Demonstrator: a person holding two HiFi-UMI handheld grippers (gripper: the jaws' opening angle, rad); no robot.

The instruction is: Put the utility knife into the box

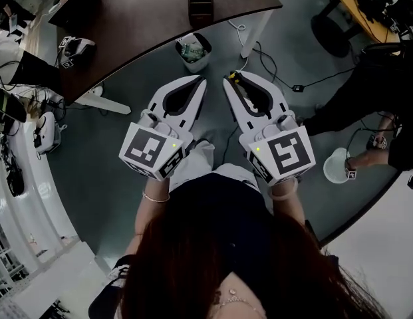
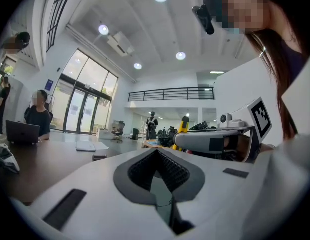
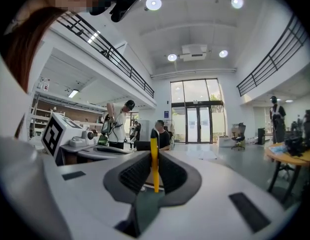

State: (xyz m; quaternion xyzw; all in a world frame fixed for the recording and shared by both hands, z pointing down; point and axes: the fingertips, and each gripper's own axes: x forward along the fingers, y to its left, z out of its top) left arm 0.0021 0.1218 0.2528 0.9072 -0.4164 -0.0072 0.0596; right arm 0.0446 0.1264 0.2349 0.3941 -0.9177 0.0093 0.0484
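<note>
My right gripper [image 1: 230, 80] is shut on a yellow utility knife [image 1: 241, 93], held level above the floor. In the right gripper view the knife [image 3: 154, 164] stands as a thin yellow strip clamped between the dark ribbed pads [image 3: 172, 173]. My left gripper [image 1: 201, 80] hangs just left of it, shut, with nothing between its jaws. The left gripper view shows its own tips [image 2: 157, 152] together, and the right gripper [image 2: 214, 140] beside it with the knife's yellow end [image 2: 183, 124] sticking out. A dark slotted box [image 1: 201, 4] stands on the brown table [image 1: 139, 18] ahead.
A small waste bin [image 1: 193, 52] stands on the floor at the table's edge, with cables [image 1: 263, 62] trailing to its right. Another marker-cube gripper [image 1: 76, 50] lies on the table's left end. A person in black [image 1: 366, 98] is at the right, near a white round object [image 1: 336, 166].
</note>
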